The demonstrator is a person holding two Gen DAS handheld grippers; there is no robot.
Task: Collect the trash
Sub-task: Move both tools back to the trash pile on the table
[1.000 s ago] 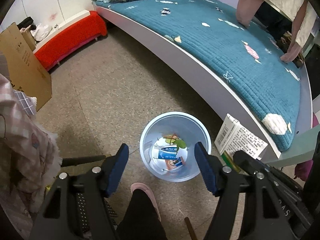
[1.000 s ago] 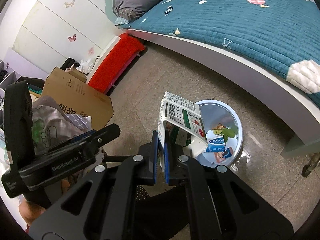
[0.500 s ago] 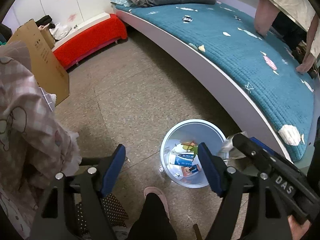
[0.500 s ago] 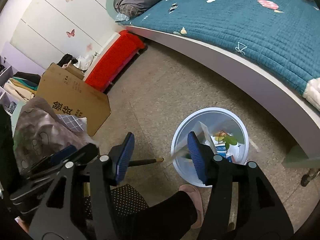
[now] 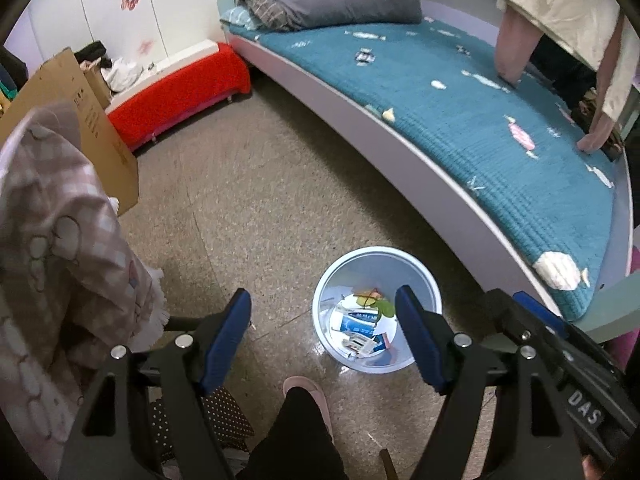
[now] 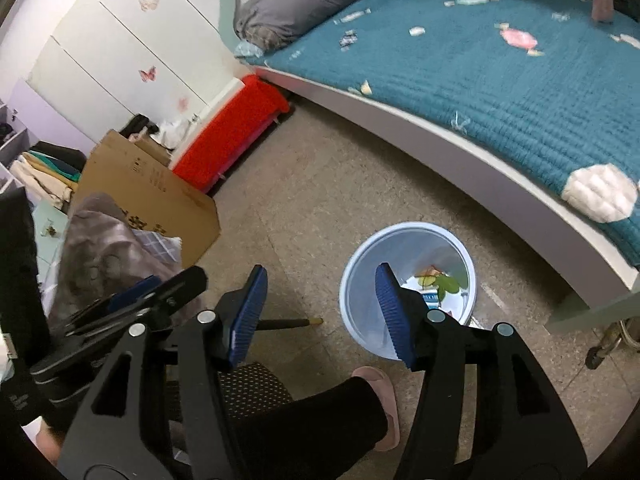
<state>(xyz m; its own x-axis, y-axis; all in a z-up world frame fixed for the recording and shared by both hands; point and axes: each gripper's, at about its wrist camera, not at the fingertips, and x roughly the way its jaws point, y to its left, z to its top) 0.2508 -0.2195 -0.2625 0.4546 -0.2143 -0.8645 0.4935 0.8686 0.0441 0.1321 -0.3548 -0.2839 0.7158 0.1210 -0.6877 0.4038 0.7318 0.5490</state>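
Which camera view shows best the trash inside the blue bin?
The left wrist view: the trash lies almost fully exposed inside the blue bin. In the right wrist view, the right gripper's finger covers much of it.

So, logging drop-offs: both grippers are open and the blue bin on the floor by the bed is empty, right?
Not empty. The left wrist view shows the blue bin holding cartons, wrappers and a green leaf. Left gripper and right gripper are both open.

Speckled floor [image 5: 256, 208] — pale blue bin [image 5: 434, 296], cardboard box [image 6: 160, 196], pink slipper [image 5: 306, 386] standing on it.
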